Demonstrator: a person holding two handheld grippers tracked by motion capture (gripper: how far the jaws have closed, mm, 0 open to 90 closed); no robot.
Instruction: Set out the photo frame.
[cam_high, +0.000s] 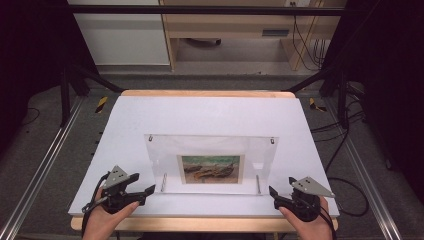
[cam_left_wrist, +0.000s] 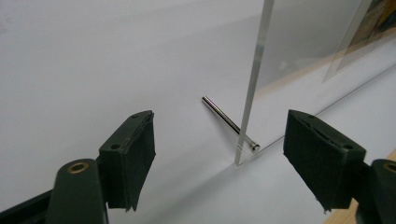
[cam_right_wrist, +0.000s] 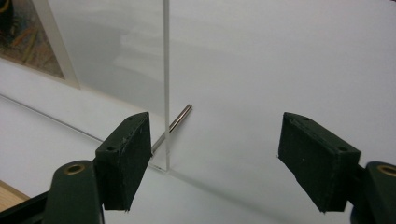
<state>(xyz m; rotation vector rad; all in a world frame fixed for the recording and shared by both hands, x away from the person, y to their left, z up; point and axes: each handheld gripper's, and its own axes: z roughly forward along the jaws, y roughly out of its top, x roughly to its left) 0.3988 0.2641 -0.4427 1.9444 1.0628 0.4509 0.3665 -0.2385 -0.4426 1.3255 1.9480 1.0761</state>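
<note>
Upright on the white surface (cam_high: 125, 130) stands a clear frame (cam_high: 210, 145) with a small picture (cam_high: 210, 169) in it, propped by a metal pin (cam_high: 164, 182) at each lower corner. Its long axis runs across, from one tool to the other. The left tool (cam_high: 147, 190) sits just outside the frame's left edge, jaws spread wide and empty; in the left gripper view that edge (cam_left_wrist: 252, 84) rises between the jaws, nearer the right one, with a pin (cam_left_wrist: 229, 122) passing through. The right tool (cam_high: 274, 192) mirrors it at the right edge (cam_right_wrist: 166, 70), also wide and empty, the edge close beside its left jaw. Both hands look equally near, so a two-sided lift by the edges seems likely, though neither touches the frame.
</note>
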